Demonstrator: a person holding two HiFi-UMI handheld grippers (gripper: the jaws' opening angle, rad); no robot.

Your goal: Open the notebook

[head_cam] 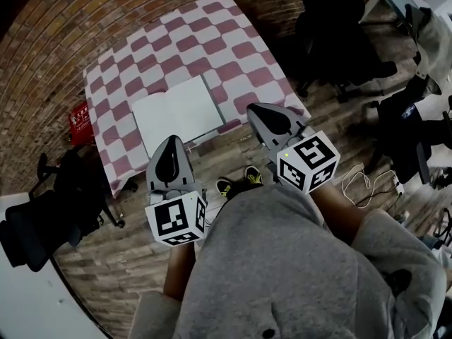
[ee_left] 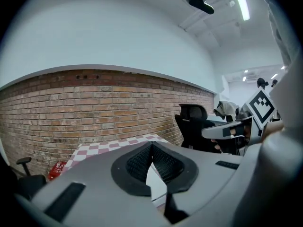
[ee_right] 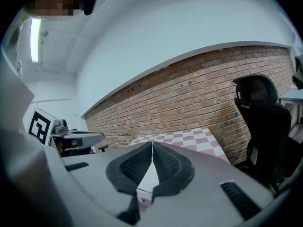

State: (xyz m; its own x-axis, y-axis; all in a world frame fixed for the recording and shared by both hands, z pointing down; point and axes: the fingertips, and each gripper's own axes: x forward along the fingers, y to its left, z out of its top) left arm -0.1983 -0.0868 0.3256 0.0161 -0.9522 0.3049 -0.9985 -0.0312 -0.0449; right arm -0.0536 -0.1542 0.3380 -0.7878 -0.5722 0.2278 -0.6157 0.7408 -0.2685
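Note:
A white notebook [head_cam: 178,113] lies flat on the pink-and-white checked table [head_cam: 212,41], near its front edge, showing a plain white face. My left gripper [head_cam: 171,141] hangs just short of the notebook's near edge, over the floor, shut with nothing in it. My right gripper [head_cam: 256,109] sits to the right of the notebook by the table's front corner, also shut and empty. In the left gripper view the pads [ee_left: 163,162] meet, and a strip of the notebook [ee_left: 156,183] shows below them. The right gripper view shows the same: closed pads [ee_right: 163,162], white notebook [ee_right: 147,181] beyond.
A brick wall [head_cam: 78,20] backs the table. Black office chairs stand at the right [head_cam: 339,41] and lower left [head_cam: 63,203]. A red object [head_cam: 79,122] sits by the wall. Shoes [head_cam: 236,182] and a white cable [head_cam: 360,182] lie on the wooden floor.

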